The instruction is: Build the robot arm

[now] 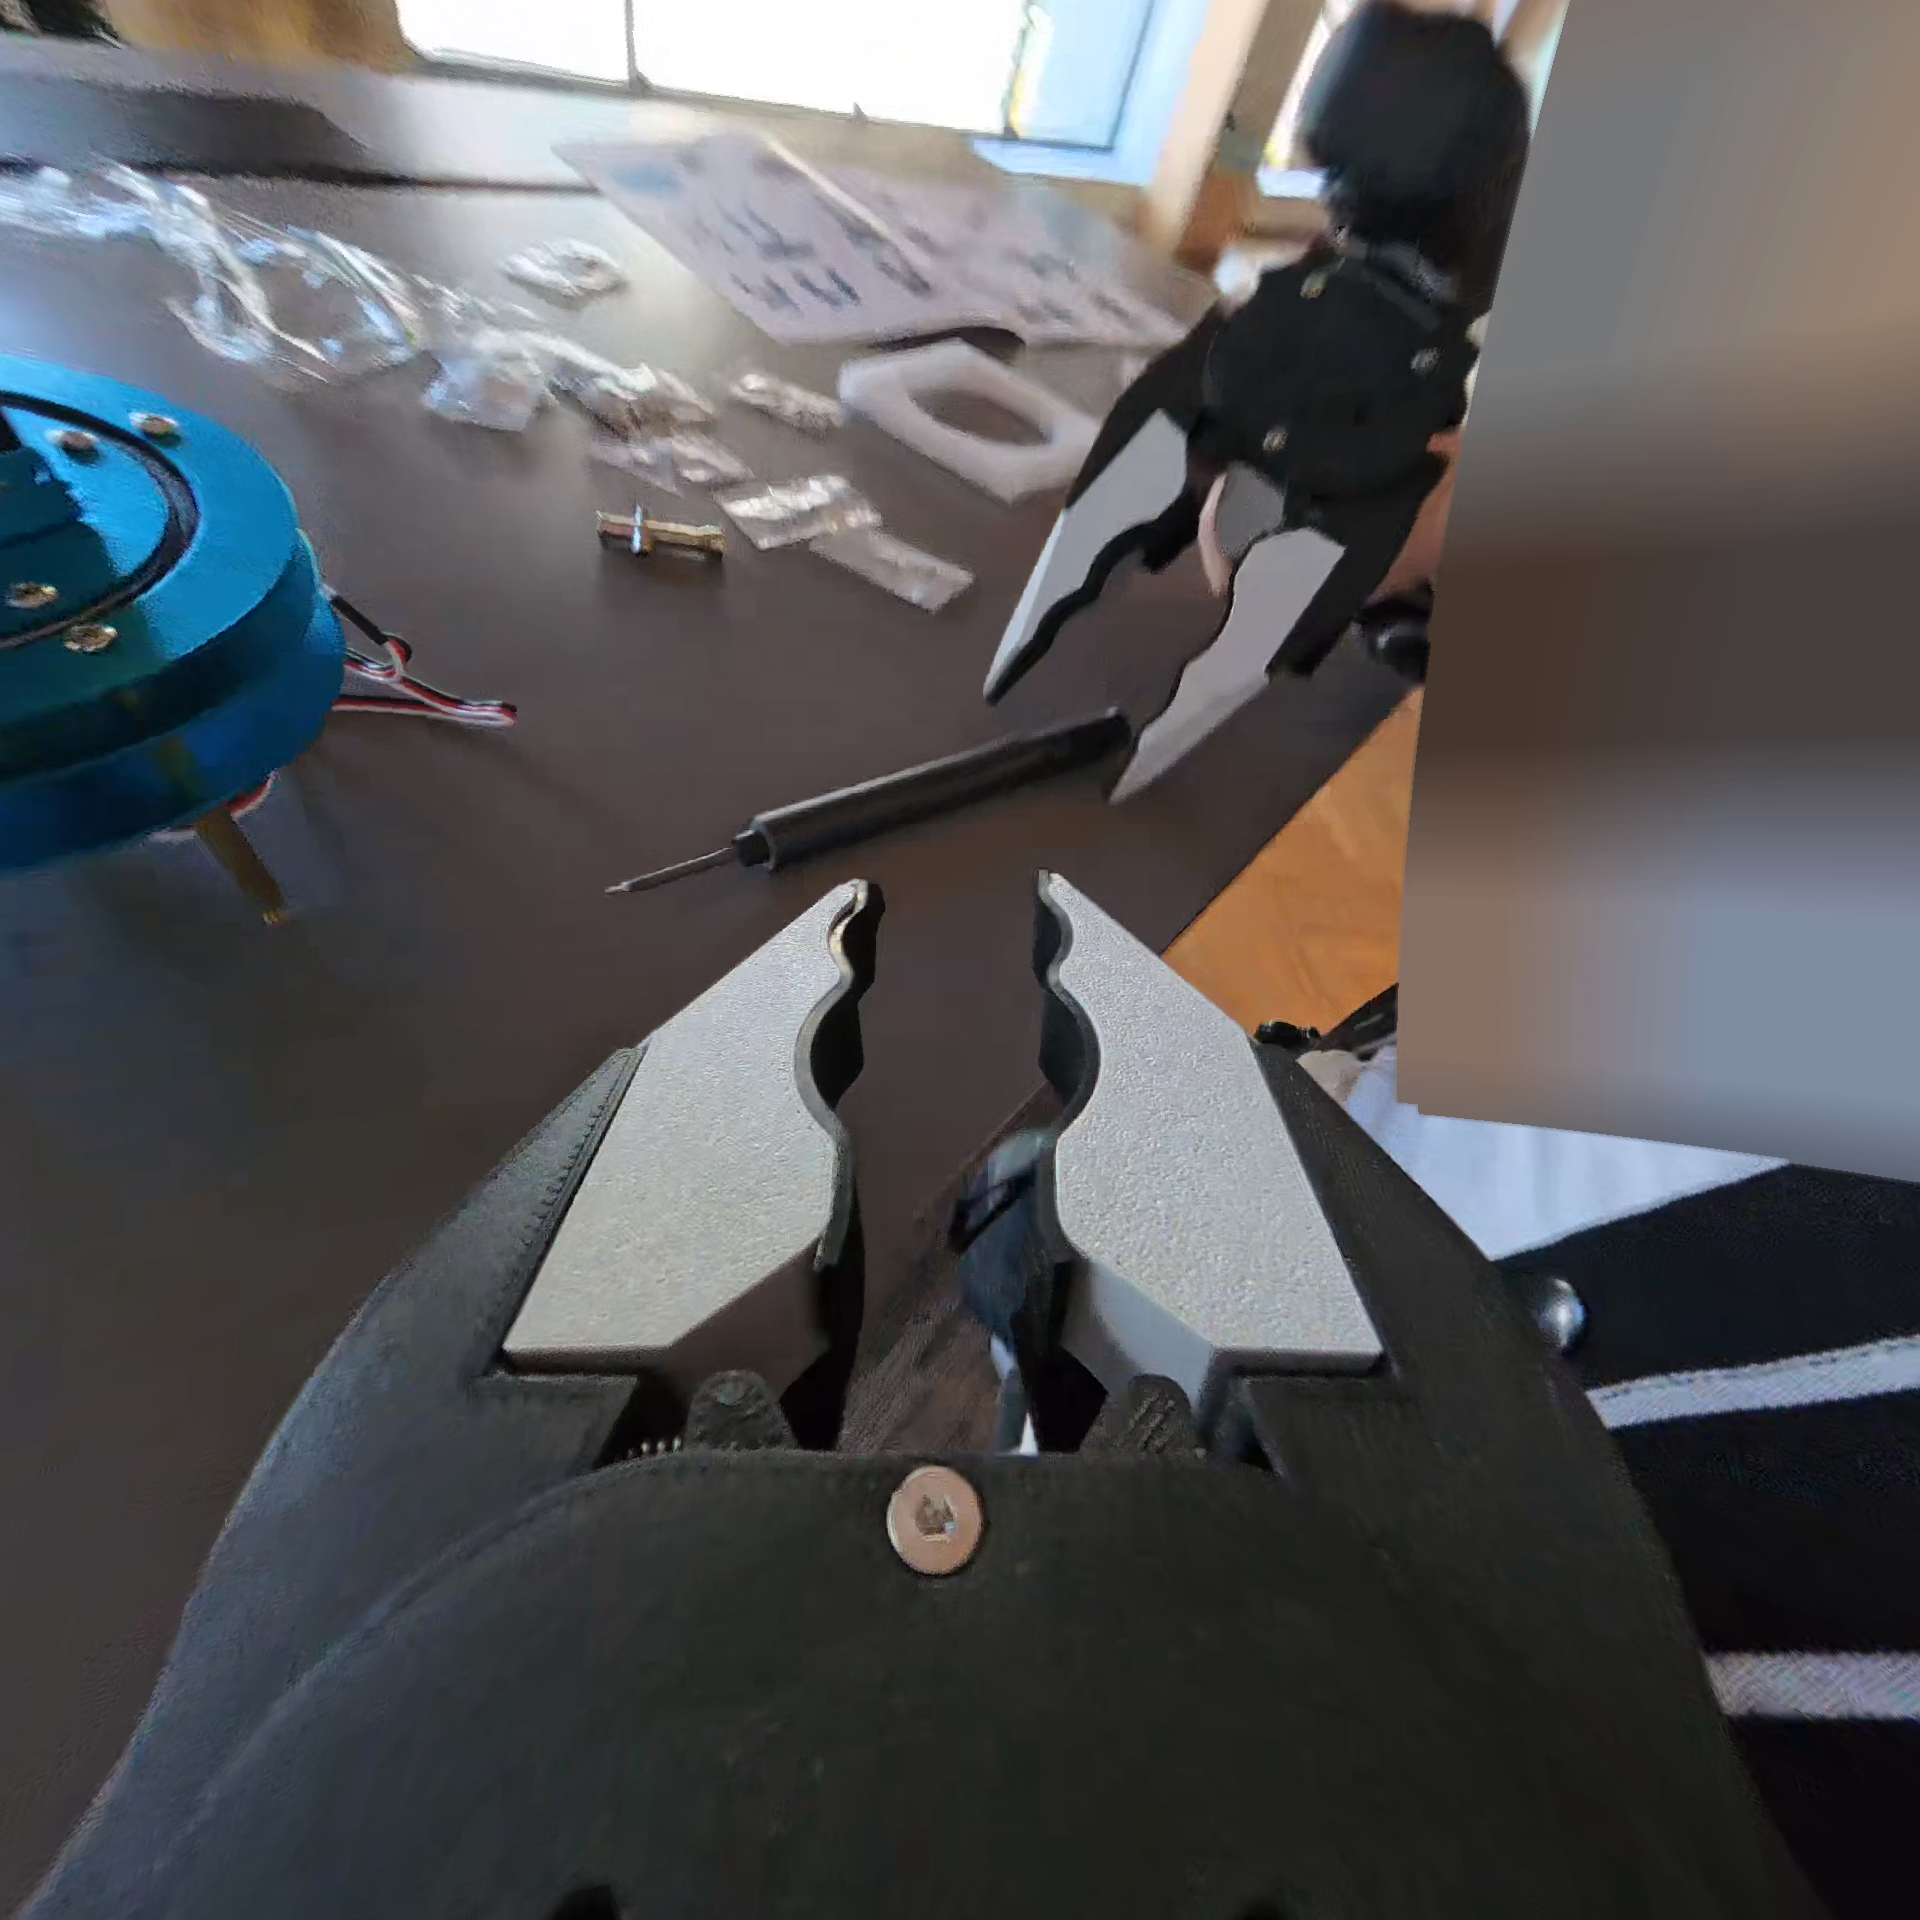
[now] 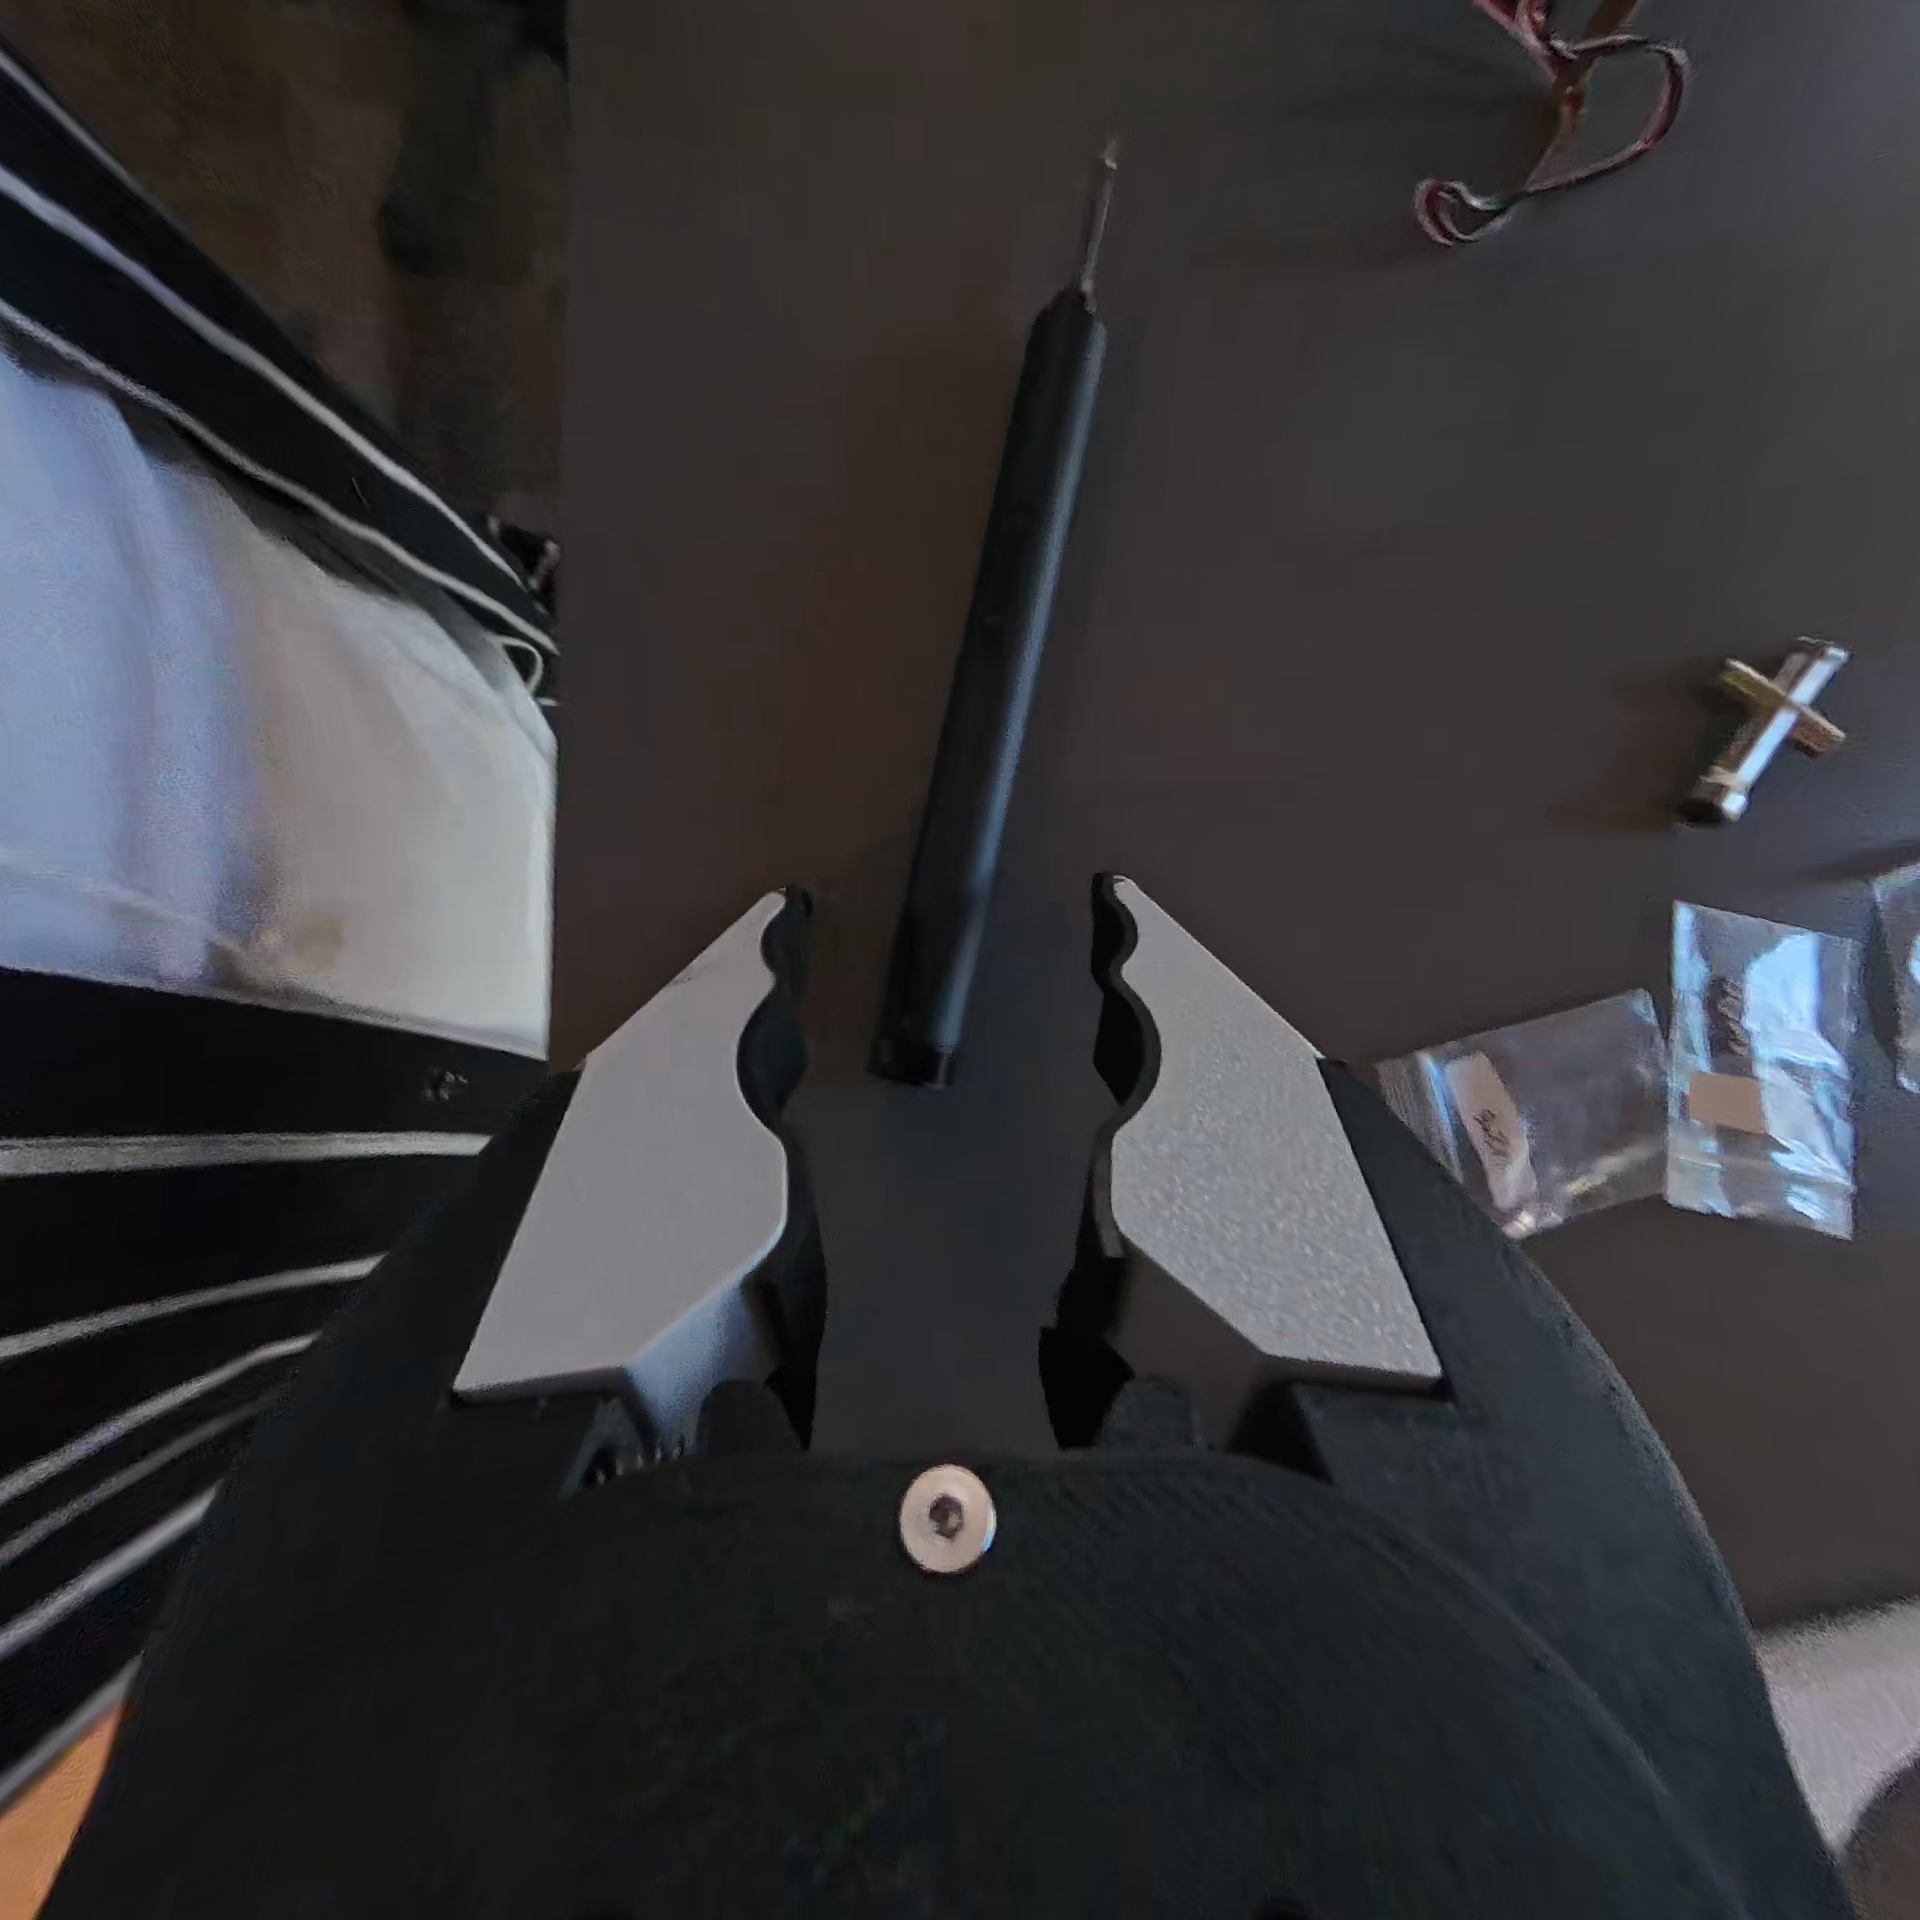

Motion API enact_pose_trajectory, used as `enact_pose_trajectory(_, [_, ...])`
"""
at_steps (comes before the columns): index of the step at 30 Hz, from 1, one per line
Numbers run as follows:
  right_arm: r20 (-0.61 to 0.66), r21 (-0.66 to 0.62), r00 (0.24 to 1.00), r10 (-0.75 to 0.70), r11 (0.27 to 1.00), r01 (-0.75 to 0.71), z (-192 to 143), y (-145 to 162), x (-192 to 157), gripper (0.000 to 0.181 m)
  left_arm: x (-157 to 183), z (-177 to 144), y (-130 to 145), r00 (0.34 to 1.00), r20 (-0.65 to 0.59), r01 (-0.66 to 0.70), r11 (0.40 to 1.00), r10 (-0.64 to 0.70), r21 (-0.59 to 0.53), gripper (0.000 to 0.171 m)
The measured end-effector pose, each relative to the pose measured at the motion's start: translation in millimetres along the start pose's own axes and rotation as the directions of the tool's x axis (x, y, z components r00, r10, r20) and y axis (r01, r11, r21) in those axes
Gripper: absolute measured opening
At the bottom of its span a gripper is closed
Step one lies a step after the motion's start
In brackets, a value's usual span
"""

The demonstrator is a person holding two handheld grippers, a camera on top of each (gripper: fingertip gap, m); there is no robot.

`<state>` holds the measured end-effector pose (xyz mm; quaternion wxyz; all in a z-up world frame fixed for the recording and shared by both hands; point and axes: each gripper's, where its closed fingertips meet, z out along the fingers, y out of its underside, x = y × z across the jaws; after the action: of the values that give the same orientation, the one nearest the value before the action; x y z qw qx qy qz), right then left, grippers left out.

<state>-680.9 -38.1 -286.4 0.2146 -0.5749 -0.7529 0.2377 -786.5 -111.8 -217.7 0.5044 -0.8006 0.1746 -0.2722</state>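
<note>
With its jaws spread either side of the handle end, the right gripper (image 2: 951, 899) lines up along the black screwdriver (image 2: 987, 665) lying flat on the tabletop (image 2: 1351, 468); the left gripper (image 1: 956, 894), jaws also spread and empty, hovers just beside its tip.

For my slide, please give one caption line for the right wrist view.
Open right gripper poised at the butt end of a black screwdriver lying on a dark table, beside small plastic bags.
</note>
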Motion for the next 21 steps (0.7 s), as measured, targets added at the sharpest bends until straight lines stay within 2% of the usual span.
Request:
enact_pose_trajectory(3, [0.128,0.043,0.987,0.101,0.993,-0.107,0.6,-18.9,-7.2,0.056,21.3,-14.4,-1.8,0.993,0.080,0.084,0.995,-0.088,0.048,0.031])
enact_pose_trajectory(5, [0.107,0.020,0.976,0.190,0.981,-0.194,6.5,-30.7,1.6,0.055,37.1,-26.0,8.1,0.990,0.086,0.107,0.994,-0.108,0.025,0.031])
enact_pose_trajectory(7, [0.033,0.028,0.972,0.233,0.972,-0.234,13.5,-47.6,14.5,0.052,41.3,-39.7,28.4,0.990,0.127,0.071,0.997,-0.066,-0.029,0.033])
enact_pose_trajectory(10, [0.008,-0.074,0.960,0.280,0.958,-0.278,27.3,-61.6,20.6,0.048,38.6,-57.8,58.6,0.985,0.175,0.016,0.995,0.001,-0.097,0.033])
enact_pose_trajectory(12, [0.064,-0.152,0.939,0.339,0.933,-0.327,33.1,-70.9,13.5,0.040,46.3,-61.4,67.8,0.987,0.159,0.036,0.995,-0.020,-0.096,0.033])
enact_pose_trajectory(14, [0.074,-0.198,0.926,0.369,0.916,-0.349,38.1,-78.4,13.6,0.034,55.2,-58.6,72.8,0.984,0.171,0.056,0.996,-0.043,-0.070,0.033])
enact_pose_trajectory(21, [-0.013,-0.303,0.967,0.254,0.921,-0.246,63.0,-71.9,28.0,0.031,88.2,-15.6,86.9,0.942,0.277,0.160,0.980,-0.188,0.122,0.033])
